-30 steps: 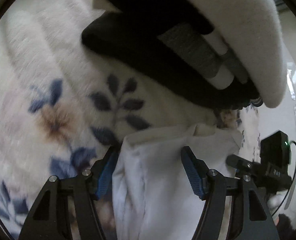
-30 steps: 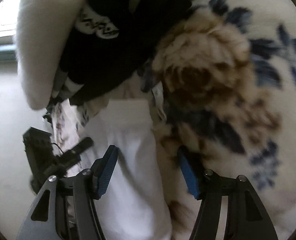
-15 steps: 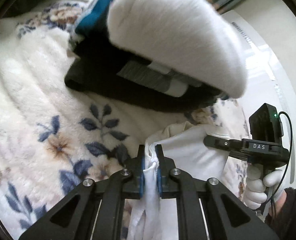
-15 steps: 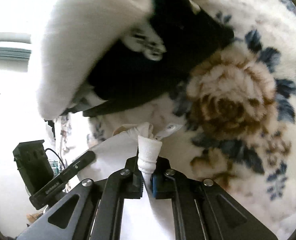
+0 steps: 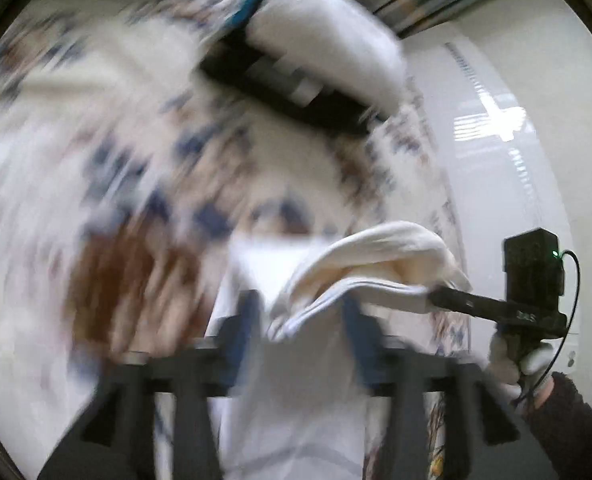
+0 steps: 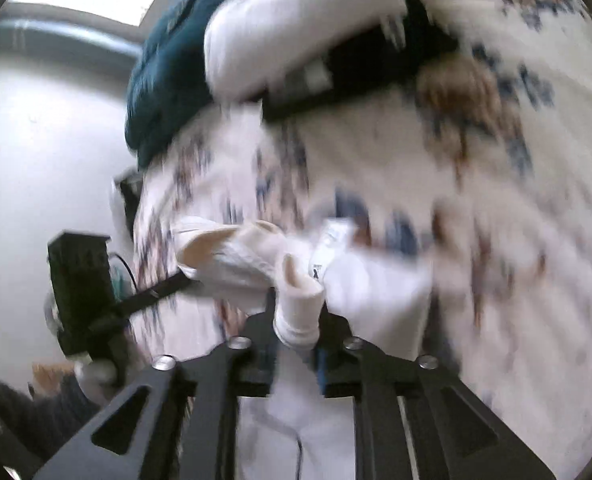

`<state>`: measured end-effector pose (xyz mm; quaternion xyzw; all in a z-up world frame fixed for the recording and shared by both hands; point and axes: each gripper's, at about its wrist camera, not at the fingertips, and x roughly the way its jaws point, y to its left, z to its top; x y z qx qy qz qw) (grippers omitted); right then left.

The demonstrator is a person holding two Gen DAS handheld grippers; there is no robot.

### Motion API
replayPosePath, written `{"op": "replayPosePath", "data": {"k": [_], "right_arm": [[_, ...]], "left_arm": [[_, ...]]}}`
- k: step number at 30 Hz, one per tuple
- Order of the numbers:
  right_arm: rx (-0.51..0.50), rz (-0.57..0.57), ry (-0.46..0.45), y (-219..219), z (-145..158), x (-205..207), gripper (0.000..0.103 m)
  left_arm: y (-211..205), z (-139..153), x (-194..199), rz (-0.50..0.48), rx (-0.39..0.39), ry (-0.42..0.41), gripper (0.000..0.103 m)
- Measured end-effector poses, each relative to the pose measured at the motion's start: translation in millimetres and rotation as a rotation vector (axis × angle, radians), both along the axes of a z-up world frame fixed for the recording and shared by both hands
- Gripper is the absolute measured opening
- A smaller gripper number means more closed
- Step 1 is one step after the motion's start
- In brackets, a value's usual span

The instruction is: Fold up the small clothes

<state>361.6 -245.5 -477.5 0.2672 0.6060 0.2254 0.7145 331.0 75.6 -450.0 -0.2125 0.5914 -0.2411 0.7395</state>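
Note:
A small white garment (image 5: 360,256) hangs between my two grippers above a floral fleece blanket (image 5: 108,152). In the left wrist view, which is blurred, my left gripper (image 5: 302,326) has its blue pads apart, with the cloth's edge lying between them. My right gripper (image 6: 298,338) is shut on a bunched fold of the white garment (image 6: 296,292). It also shows in the left wrist view (image 5: 456,300), pinching the garment's far edge. The left gripper shows in the right wrist view (image 6: 164,284) against the cloth.
A pile of clothes lies at the blanket's far end: a white fleece piece (image 5: 332,40), a black striped garment (image 5: 280,84) and a teal one (image 6: 164,64). A white wall (image 5: 508,152) lies beyond the blanket's edge.
Both grippers have pulled back and lifted the white garment away from the clothes pile. My left gripper's pads, shut on the cloth half a second ago, now stand apart. The right stays shut.

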Motion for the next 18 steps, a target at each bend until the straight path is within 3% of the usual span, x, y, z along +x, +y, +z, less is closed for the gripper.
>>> {"op": "replayPosePath", "data": {"k": [1, 2, 5, 7, 11, 15, 17, 18], "right_arm": [[-0.016, 0.033, 0.032, 0, -4, -18, 0.042], [-0.051, 0.062, 0.068, 0, -10, -39, 0.046], [-0.077, 0.051, 0.154, -17, -24, -78, 0.048], [-0.052, -0.027, 0.201, -33, -32, -95, 0.050], [-0.016, -0.200, 0.212, -54, -38, -101, 0.052], [-0.060, -0.353, 0.271, -60, -66, -85, 0.052], [-0.083, -0.393, 0.331, -58, -86, -80, 0.052], [-0.080, -0.402, 0.352, -56, -94, -80, 0.052]], "left_arm": [[9, -4, -15, 0.016, -0.001, 0.027, 0.057], [17, -8, -29, 0.031, 0.009, 0.060, 0.057], [37, -24, -56, 0.084, 0.051, 0.168, 0.057], [44, -27, -61, 0.119, 0.055, 0.184, 0.057], [31, -35, -37, 0.145, 0.066, 0.177, 0.057], [-2, -75, -9, 0.137, 0.082, 0.255, 0.057], [-13, -85, -4, 0.134, 0.086, 0.262, 0.053], [-16, -84, -5, 0.134, 0.095, 0.238, 0.029]]}}
